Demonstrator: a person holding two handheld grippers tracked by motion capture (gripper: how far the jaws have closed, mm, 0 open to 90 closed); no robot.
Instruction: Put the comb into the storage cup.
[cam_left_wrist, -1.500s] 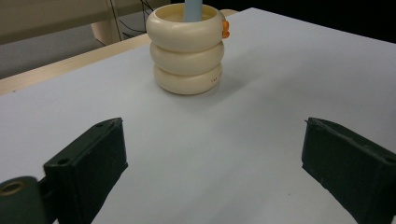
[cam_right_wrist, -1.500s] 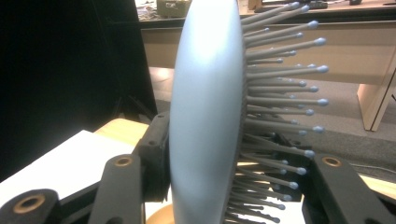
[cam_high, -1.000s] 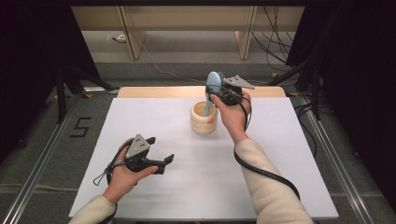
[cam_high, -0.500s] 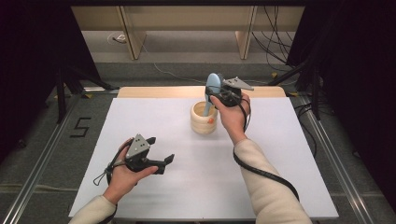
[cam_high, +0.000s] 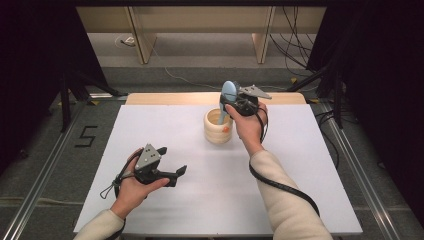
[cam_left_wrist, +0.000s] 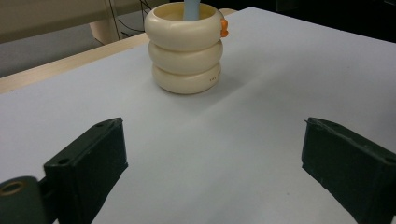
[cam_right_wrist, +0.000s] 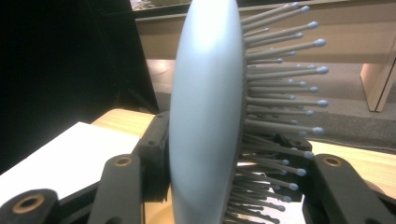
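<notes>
A lab set up for recording, not a home. Shown by black curtains (cam_high: 30, 75) hung on both sides, a white table (cam_high: 300, 165) bare but for the work, loose cables (cam_high: 295, 35) trailing over grey carpet, metal rails (cam_high: 40, 165) along the floor, a taped "5" (cam_high: 86, 136) beside one, and plain wooden table legs (cam_high: 142, 40) behind.

The cup (cam_high: 218, 127) stands near the table's (cam_high: 300, 200) far edge, its mouth blocked by the brush (cam_high: 228, 92) and the right tool (cam_high: 235, 105) above it. From the left tool (cam_high: 172, 175) to the cup, and toward the near corners, the table lies bare.
</notes>
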